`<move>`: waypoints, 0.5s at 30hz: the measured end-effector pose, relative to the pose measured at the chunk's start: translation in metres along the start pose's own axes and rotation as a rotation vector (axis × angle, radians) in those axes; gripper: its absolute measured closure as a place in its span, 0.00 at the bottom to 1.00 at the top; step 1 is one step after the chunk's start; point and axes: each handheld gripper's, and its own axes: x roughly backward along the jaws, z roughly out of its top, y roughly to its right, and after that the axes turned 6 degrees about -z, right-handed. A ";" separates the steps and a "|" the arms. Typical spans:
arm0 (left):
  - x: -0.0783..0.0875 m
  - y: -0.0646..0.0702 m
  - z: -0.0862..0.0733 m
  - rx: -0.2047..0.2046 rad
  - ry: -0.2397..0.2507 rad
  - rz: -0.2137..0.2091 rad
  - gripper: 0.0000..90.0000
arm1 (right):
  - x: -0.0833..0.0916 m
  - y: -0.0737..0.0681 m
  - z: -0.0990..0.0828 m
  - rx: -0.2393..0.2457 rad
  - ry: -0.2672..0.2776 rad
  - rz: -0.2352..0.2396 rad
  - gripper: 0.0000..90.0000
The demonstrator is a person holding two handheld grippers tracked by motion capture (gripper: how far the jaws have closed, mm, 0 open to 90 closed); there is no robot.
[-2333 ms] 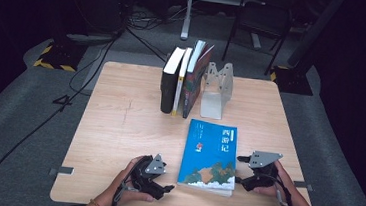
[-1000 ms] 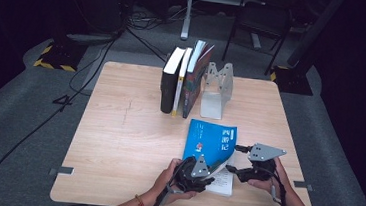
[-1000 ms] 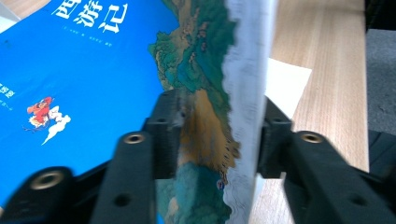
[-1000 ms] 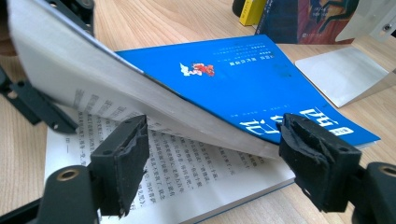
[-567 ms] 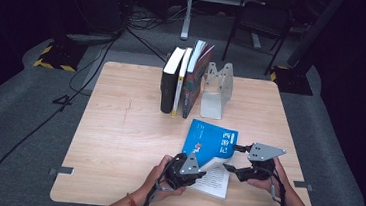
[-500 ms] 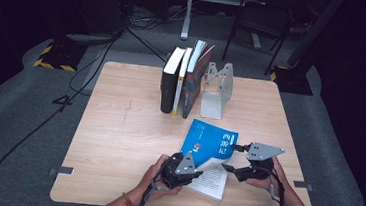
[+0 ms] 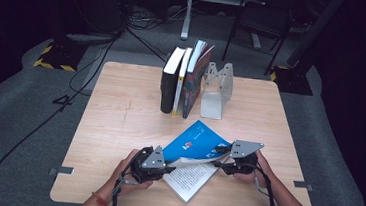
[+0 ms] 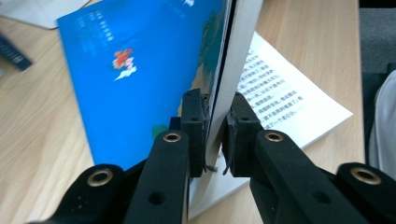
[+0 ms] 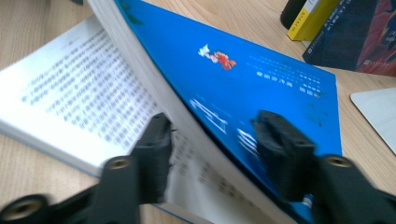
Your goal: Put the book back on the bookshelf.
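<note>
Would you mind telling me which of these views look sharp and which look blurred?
Left gripper view: the blue book and its printed page are crisp. Right gripper view: the right gripper and the nearby text look smeared. High view: evenly lit table, dark surroundings.

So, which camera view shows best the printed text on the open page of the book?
The left gripper view: the printed page lies near and fairly sharp beside the lifted blue cover. The right gripper view shows the page larger but blurred. In the high view the page is small and its text cannot be read.
</note>
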 end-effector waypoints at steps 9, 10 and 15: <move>0.013 -0.022 -0.012 0.002 -0.015 0.092 0.82 | 0.007 -0.006 -0.003 0.093 0.028 -0.063 0.82; 0.013 -0.028 -0.012 0.023 -0.006 0.115 0.80 | 0.009 -0.007 -0.002 0.085 0.036 -0.057 0.84; 0.005 -0.039 -0.005 0.025 -0.006 0.151 0.75 | 0.017 -0.014 0.000 0.096 0.026 -0.067 0.89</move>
